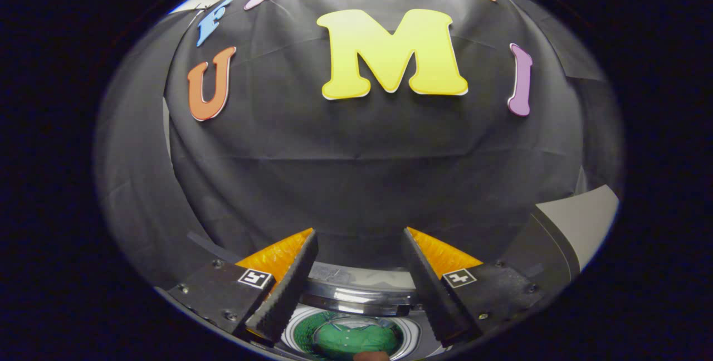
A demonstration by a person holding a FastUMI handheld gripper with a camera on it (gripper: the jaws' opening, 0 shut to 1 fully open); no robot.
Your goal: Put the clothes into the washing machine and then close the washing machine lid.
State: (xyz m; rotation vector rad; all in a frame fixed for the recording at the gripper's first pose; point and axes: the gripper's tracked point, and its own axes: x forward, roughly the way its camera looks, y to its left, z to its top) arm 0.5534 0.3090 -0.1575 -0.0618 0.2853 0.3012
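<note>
My gripper (pixel 359 241) is open, its two fingers spread wide with nothing between them. Below and between the fingers lies the round mouth of the washing machine (pixel 356 301), seen from above. A green garment (pixel 351 337) lies inside the drum. The raised lid (pixel 557 238), dark with a light grey face, stands off to the right of the right finger. The fingers hover above the machine's back rim, apart from the cloth and the lid.
The booth's black cloth wall (pixel 356 171) hangs close behind the machine and fills what lies ahead of the fingers. A small reddish-brown object (pixel 372 356) peeks in at the near edge of the drum; what it is cannot be told.
</note>
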